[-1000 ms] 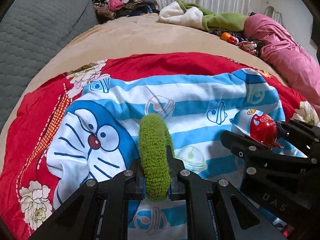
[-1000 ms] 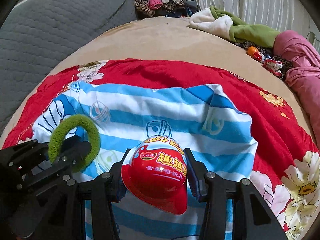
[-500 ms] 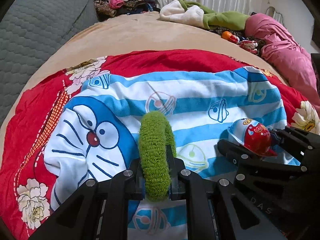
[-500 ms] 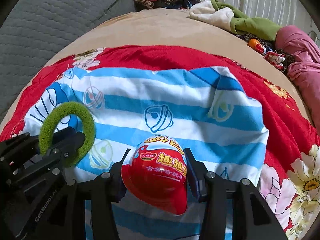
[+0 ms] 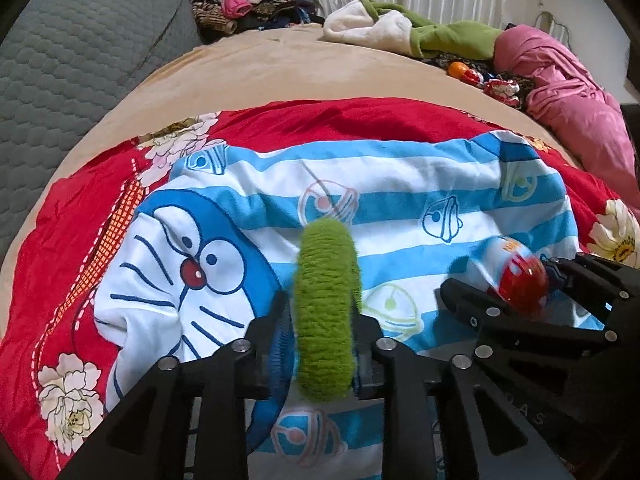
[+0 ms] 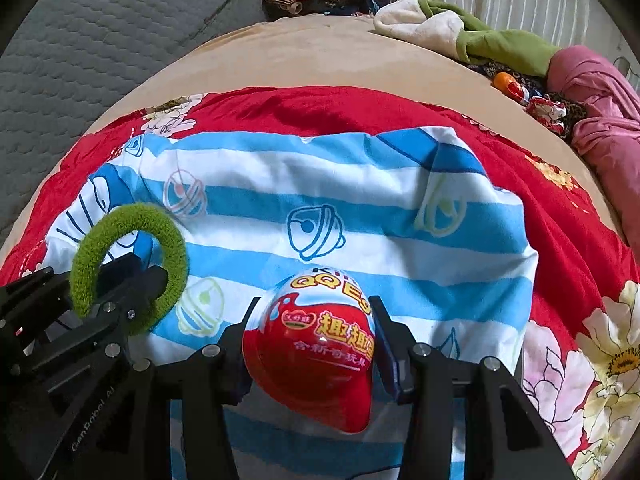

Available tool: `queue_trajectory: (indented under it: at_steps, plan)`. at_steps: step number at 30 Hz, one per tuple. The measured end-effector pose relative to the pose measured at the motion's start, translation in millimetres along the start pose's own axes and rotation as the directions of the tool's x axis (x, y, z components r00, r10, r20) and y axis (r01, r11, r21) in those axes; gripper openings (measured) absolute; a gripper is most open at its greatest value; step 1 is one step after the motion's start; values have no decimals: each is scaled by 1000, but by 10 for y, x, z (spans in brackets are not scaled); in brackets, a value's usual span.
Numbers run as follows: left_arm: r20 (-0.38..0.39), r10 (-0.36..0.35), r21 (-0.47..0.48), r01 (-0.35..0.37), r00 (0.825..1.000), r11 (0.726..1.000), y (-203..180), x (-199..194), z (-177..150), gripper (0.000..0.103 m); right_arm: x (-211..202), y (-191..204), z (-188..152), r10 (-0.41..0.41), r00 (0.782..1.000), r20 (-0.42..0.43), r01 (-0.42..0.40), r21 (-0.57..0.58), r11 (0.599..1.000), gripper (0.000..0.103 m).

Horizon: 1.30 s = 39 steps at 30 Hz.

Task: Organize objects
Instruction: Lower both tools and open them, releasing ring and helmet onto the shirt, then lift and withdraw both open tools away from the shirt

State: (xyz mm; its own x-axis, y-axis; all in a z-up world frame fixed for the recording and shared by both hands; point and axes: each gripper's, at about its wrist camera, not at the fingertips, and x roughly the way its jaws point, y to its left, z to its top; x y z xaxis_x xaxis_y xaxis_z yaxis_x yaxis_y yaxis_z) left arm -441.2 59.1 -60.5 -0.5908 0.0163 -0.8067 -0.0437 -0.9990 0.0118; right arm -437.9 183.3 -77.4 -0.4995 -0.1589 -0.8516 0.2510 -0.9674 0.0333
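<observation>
My left gripper (image 5: 322, 330) is shut on a fuzzy green ring (image 5: 326, 308), held upright on edge above a blue-and-white striped Doraemon cloth (image 5: 400, 208). The ring also shows in the right wrist view (image 6: 128, 268), with the left gripper (image 6: 138, 286) at the lower left. My right gripper (image 6: 314, 340) is shut on a red-and-white toy egg (image 6: 314, 348), low over the same cloth (image 6: 340, 200). In the left wrist view the egg (image 5: 516, 276) and the right gripper (image 5: 516, 292) sit at the right, close beside the left gripper.
The cloth lies on a red floral blanket (image 5: 360, 116) over a tan bed (image 5: 260, 64). A grey quilted cushion (image 5: 80, 56) is at left. A green-and-white garment (image 5: 400, 32), a pink bundle (image 5: 560, 96), small toys (image 5: 480, 78) and a clothes pile (image 5: 240, 4) lie at the back.
Both grippers have come lower and a little forward over the striped cloth, each still holding its object. The egg looks blurred in the left wrist view.
</observation>
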Motion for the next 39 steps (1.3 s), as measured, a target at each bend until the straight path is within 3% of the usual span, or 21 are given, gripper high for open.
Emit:
queue_trajectory:
  at_steps: [6,15,23,39]
  plan:
    - [-8,21,-42,-22,1000,999,98,1,-22,58,-5,12,-13,-14,1000,-10,14,-3,1000,52]
    - [-58,4,-60,-7,998,998,164,-39,-62,73,-85,-25,-34,-9,999,-34,10,28,1000,53]
    - [-118,-32,-63,25,992,998,208,-127,-117,76,-305,-57,-24,-4,1000,-25,5,55,998,63]
    - [-92,-56,-56,51,994,997,224,-759,-274,80,-875,51,-82,-25,1000,2,25,18,1000,74]
